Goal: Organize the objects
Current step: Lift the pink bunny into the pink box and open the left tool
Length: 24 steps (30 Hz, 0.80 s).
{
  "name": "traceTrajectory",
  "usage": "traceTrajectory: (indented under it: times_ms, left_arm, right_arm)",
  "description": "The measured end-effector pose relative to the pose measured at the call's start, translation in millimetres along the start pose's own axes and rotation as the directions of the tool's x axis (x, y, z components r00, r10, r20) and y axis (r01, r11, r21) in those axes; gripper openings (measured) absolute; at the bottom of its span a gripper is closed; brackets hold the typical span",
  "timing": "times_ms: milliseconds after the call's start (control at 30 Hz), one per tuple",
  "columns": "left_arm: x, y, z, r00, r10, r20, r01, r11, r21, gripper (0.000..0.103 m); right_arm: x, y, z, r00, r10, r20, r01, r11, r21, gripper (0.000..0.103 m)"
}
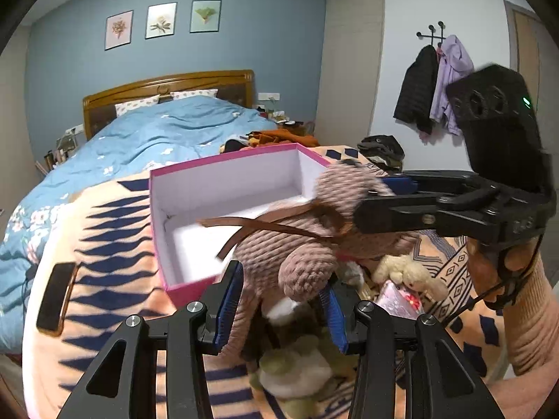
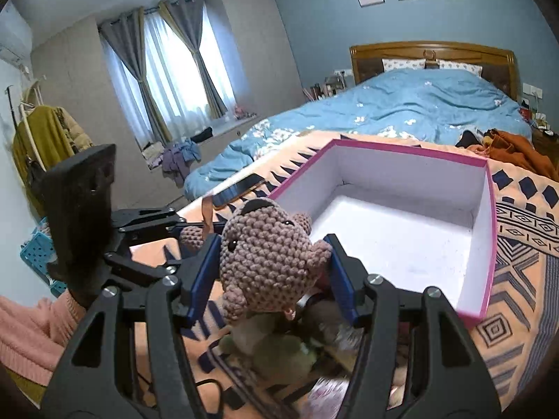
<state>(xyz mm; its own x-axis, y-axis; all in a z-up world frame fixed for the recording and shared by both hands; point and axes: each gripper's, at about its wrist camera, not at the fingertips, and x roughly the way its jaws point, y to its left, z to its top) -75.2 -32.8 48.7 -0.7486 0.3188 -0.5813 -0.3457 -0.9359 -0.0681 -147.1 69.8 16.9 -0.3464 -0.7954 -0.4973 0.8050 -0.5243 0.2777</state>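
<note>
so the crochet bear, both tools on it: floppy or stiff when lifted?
Probably floppy: the crochet bear is soft yarn, and its body hangs limp below the left tool. Likely light, since the right tool carries it by the head alone. The knit looks grippy, but its brown ribbon dangles and may snag the pink box.

Bright window (image 2: 174,70) daylight, fisheye-warped edges, slight blur

We can't make out any readable text here. The three framed prints (image 1: 162,22) on the blue wall show plants only, no captions we can read. The pink box (image 2: 487,244) has plain white insides and no label, and the phone (image 1: 56,296) on the blanket has a dark screen.
</note>
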Motion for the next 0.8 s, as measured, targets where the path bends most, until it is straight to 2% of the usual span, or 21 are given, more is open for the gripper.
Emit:
traceTrajectory:
  times_ms: [133,267,333,500,600,700,800]
  left_arm:
    - [15.7,2.0,6.1,0.999,0.03,-0.011,-0.03,1.0,0.009,0.044]
    - [14.0,12.3,10.0,1.0,0.022,0.008,-0.021,0.999,-0.028,0.047]
    - [16.3,13.1,9.7,1.0,0.031,-0.002,-0.031,0.999,-0.015,0.051]
    - [30.6,8.3,7.1,0.998,0.035,-0.045,-0.034,0.999,0.019,0.052]
    - [38.8,12.7,10.4,0.997,0.033,-0.065,-0.033,0.999,-0.001,0.04]
    - [38.8,18.7,17.4,0.998,0.028,-0.054,-0.029,0.999,-0.019,0.038]
    - [37.1,22.8,25.1,0.997,0.057,-0.043,-0.057,0.998,-0.007,0.037]
  right_arm:
    - [11.2,-8.1,9.2,1.0,0.011,0.001,-0.011,1.0,0.027,0.059]
    - [8.7,-13.7,19.8,0.999,0.035,0.034,-0.037,0.997,0.061,0.058]
    - [7.8,-15.3,25.1,0.998,0.038,0.051,-0.041,0.996,0.074,0.058]
    - [9.7,-24.1,36.0,0.994,0.065,0.089,-0.075,0.991,0.112,0.058]
    - [10.3,-26.9,41.9,0.993,0.069,0.099,-0.082,0.988,0.129,0.058]
    - [9.1,-29.3,44.3,0.992,0.067,0.108,-0.082,0.988,0.134,0.058]
    - [6.1,-32.9,48.7,0.99,0.086,0.113,-0.101,0.986,0.134,0.058]
